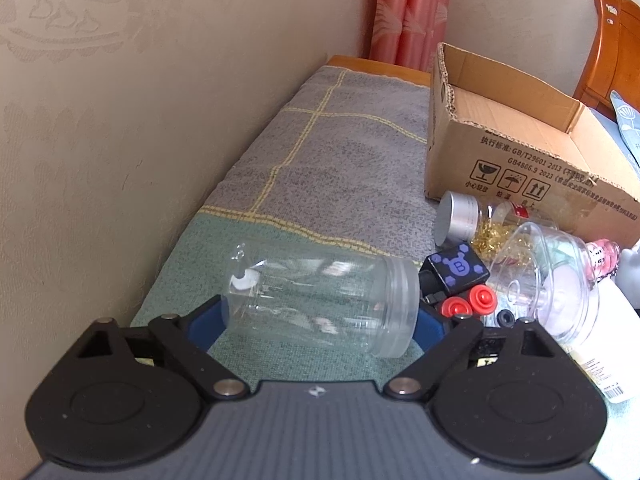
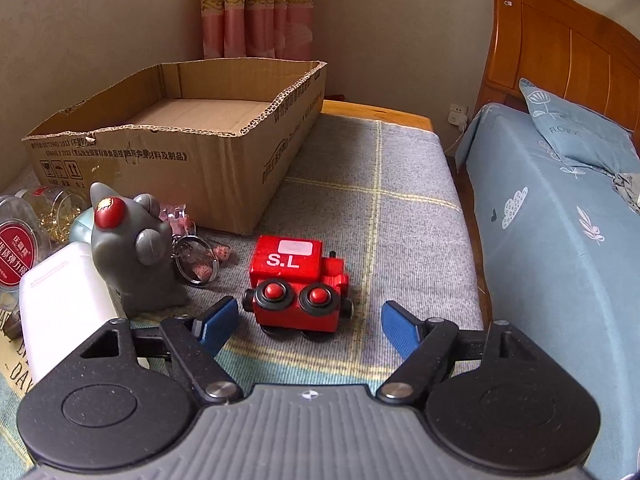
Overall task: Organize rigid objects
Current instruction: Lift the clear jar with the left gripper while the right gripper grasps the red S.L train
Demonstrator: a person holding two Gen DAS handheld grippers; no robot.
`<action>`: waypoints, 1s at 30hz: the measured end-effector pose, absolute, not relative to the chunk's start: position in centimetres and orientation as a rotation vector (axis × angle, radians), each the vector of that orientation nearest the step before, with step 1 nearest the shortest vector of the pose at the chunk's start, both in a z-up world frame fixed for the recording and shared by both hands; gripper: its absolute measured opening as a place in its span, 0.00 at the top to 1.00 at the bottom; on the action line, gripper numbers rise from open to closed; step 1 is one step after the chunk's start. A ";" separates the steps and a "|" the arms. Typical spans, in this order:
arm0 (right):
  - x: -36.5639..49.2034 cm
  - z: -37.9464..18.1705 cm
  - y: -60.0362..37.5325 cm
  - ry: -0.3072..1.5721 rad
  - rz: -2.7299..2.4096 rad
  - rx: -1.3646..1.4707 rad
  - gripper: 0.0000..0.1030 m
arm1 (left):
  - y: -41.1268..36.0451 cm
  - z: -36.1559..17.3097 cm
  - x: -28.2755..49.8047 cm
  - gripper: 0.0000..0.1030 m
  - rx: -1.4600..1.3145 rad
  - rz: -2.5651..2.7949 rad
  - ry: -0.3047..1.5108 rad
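Left gripper (image 1: 320,320) pads flanked clear jar (image 1: 320,304), contact unclear. Right gripper (image 2: 308,320) gaped, empty, toy train (image 2: 298,284) at 12 o'clock; advise squaring before squeeze.

Left gripper fingers (image 1: 208,312): mostly hidden behind clear plastic jar (image 1: 320,300). Black toy train (image 1: 452,276): partly hidden by that jar. White bottle (image 2: 60,304): cut off at frame's left edge. Red-lidded jar (image 2: 18,248): label characters too blurred to read.
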State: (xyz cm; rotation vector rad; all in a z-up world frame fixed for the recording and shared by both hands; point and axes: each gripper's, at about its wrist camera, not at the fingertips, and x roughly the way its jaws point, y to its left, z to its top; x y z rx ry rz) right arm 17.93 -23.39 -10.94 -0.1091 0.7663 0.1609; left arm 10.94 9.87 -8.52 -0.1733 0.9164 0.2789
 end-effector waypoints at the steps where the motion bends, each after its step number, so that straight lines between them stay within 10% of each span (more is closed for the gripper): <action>1: 18.1 -10.9 -23.3 0.765 0.164 -0.115 0.21 | 9.9 -8.5 11.0 0.10 -0.173 0.280 0.916; 9: 18.8 -10.6 -22.5 0.762 0.196 -0.135 0.41 | 9.7 -8.5 11.2 0.10 -0.156 0.276 0.927; 30: 15.5 -6.0 -23.4 0.733 0.202 -0.157 0.41 | 8.5 -5.0 9.8 0.10 0.015 0.184 0.889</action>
